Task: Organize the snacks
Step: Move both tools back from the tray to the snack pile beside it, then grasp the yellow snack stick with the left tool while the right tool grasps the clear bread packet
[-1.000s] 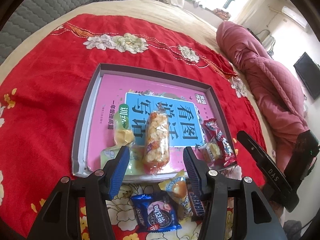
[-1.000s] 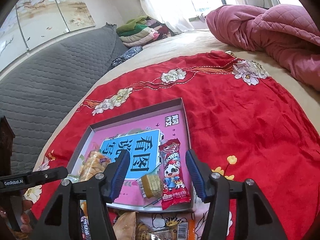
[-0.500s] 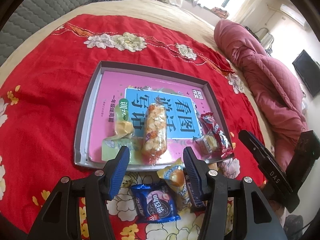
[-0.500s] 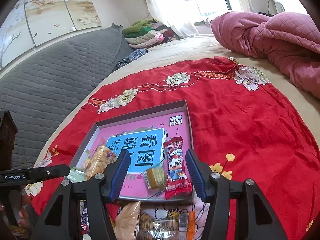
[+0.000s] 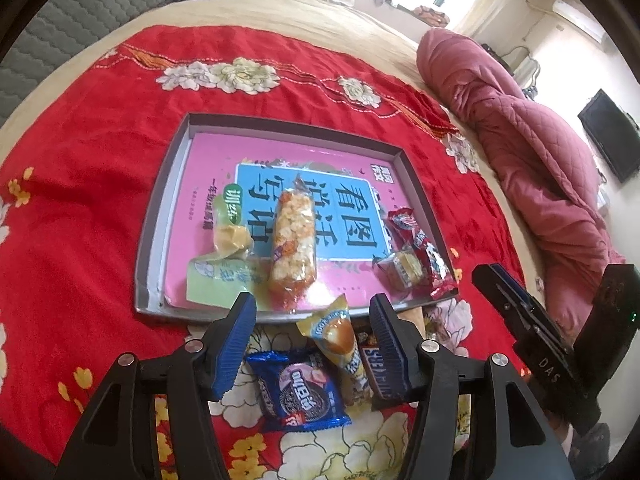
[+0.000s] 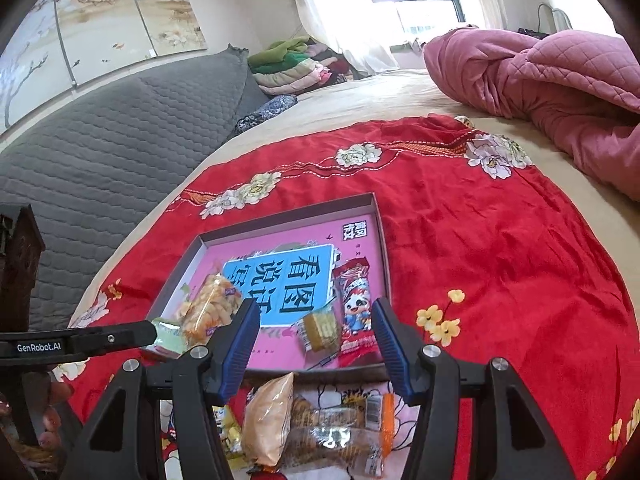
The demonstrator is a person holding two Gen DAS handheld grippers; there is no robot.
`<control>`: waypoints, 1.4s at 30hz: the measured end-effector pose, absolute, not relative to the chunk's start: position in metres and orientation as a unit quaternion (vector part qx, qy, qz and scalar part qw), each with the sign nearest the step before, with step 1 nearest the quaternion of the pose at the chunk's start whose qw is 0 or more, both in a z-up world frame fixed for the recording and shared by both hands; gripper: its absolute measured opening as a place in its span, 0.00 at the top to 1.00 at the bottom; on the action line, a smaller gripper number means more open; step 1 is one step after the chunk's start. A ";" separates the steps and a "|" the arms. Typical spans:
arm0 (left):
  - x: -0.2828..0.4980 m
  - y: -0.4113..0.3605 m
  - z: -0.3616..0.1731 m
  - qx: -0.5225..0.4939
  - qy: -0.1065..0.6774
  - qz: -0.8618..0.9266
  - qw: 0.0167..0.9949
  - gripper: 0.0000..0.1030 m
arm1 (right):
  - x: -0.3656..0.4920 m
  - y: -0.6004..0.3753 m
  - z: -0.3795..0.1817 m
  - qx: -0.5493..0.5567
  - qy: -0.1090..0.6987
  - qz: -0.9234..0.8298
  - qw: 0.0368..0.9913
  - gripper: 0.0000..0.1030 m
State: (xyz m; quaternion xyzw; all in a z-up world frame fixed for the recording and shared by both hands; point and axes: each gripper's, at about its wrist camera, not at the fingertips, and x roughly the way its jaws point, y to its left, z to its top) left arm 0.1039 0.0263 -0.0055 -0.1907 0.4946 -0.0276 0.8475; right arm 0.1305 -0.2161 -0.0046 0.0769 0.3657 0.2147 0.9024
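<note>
Both the left gripper (image 5: 312, 320) and the right gripper (image 6: 313, 326) are wide open and empty, so lower one straight over a loose snack, such as the blue cookie pack (image 5: 298, 394) just before the tray (image 5: 160, 216), and close gently.

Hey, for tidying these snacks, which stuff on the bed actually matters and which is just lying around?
Part of the job:
- tray
- rice cracker pack and red snack packet, lying in the tray
- blue cookie pack and yellow cone-shaped snack, on the cloth outside the tray
- left gripper, open

Just lying about:
- pink quilt
- folded clothes
- red floral cloth
</note>
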 end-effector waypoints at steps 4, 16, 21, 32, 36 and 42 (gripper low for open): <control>0.101 0.025 -0.007 -0.189 0.497 -0.032 0.846 0.41 | 0.124 -0.211 -0.004 0.067 0.367 0.219 0.901 0.44; 0.098 0.025 -0.019 -0.200 0.512 -0.044 0.834 0.41 | 0.104 -0.201 -0.008 0.032 0.378 0.235 0.895 0.44; 0.097 0.020 -0.023 -0.198 0.517 -0.052 0.831 0.40 | 0.098 -0.198 -0.010 0.020 0.384 0.239 0.892 0.44; 0.095 0.012 -0.038 -0.201 0.532 -0.070 0.820 0.40 | 0.086 -0.185 -0.016 -0.015 0.398 0.250 0.883 0.44; 0.096 0.011 -0.044 -0.203 0.538 -0.072 0.815 0.40 | 0.085 -0.181 -0.021 -0.025 0.405 0.255 0.878 0.44; 0.097 0.010 -0.051 -0.208 0.542 -0.075 0.810 0.40 | 0.085 -0.175 -0.030 -0.038 0.416 0.261 0.870 0.44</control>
